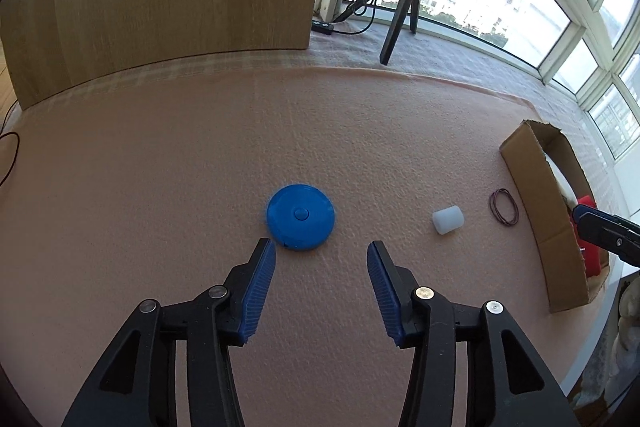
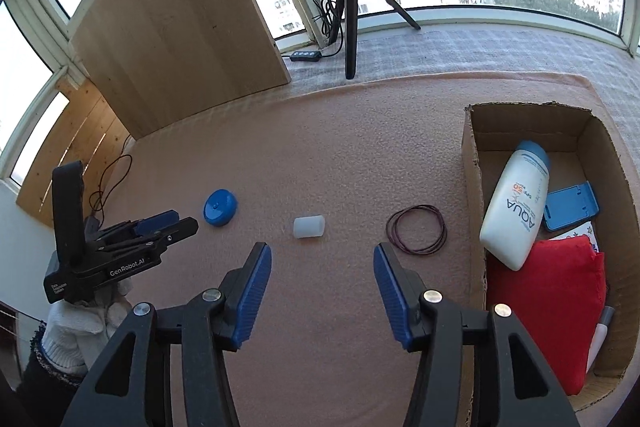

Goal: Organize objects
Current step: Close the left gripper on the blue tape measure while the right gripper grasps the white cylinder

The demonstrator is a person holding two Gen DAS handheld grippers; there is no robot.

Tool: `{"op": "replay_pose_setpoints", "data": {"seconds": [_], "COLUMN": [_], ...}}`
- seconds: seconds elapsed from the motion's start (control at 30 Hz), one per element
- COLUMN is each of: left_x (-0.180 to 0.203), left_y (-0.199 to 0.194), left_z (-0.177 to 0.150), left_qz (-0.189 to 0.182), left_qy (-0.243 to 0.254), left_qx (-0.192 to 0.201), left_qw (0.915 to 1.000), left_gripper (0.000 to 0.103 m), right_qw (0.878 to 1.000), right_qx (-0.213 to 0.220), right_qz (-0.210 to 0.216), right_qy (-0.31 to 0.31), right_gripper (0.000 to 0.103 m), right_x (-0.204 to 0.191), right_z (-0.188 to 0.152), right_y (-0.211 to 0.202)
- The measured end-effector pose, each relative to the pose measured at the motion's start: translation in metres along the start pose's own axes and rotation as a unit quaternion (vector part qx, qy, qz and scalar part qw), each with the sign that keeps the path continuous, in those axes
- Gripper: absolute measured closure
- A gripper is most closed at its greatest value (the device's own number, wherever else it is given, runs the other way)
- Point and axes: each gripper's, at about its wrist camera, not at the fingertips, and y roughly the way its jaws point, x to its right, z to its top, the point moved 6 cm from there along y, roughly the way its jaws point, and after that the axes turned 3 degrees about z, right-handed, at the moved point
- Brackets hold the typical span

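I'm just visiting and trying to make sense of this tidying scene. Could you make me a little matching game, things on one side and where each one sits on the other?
Things:
1. blue round case
2. white cylinder
3. rubber band loop
4. sunscreen bottle

Places:
A. inside the cardboard box
B. on the mat, next to the box
C. just ahead of the left gripper
D. on the mat, between the case and the loop

Pairs: 1-C, 2-D, 3-B, 4-A
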Motion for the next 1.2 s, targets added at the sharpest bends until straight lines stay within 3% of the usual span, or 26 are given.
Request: {"op": "replay_pose_setpoints", "data": {"seconds": [0.33, 0.8, 0.87, 1.0, 1.13, 1.2], "left_x": [0.007, 0.003, 0.005, 0.006, 0.005, 0.005], "left_y": [0.042, 0.064, 0.064, 0.066, 0.065, 0.066], "left_z": [0.007, 0.010, 0.009, 0.009, 0.009, 0.009], "left_qz": [0.007, 0.039, 0.043, 0.047, 0.046, 0.045], "left_qy": [0.014, 0.035, 0.040, 0.044, 0.042, 0.040], "left_qx": [-0.020, -0.022, -0.019, -0.017, -0.014, -0.014], "left_qw": [0.9997, 0.9984, 0.9981, 0.9978, 0.9979, 0.9981], "left_gripper": [0.041, 0.042, 0.045, 0.049, 0.049, 0.049], "right_qw": [0.998, 0.991, 0.990, 0.987, 0.986, 0.987], "right_qx": [-0.052, -0.083, -0.088, -0.094, -0.090, -0.089], "right_qz": [-0.012, -0.057, -0.066, -0.082, -0.094, -0.083], "right_qy": [-0.031, -0.083, -0.092, -0.103, -0.109, -0.102], "right_gripper": [0.053, 0.054, 0.061, 0.065, 0.080, 0.080], "right_x": [-0.023, -0.030, -0.032, -0.030, -0.026, -0.023], "right_z": [0.000, -0.002, -0.003, -0.005, -0.004, -0.003], "right_y": [0.073, 0.113, 0.118, 0.123, 0.120, 0.117]}}
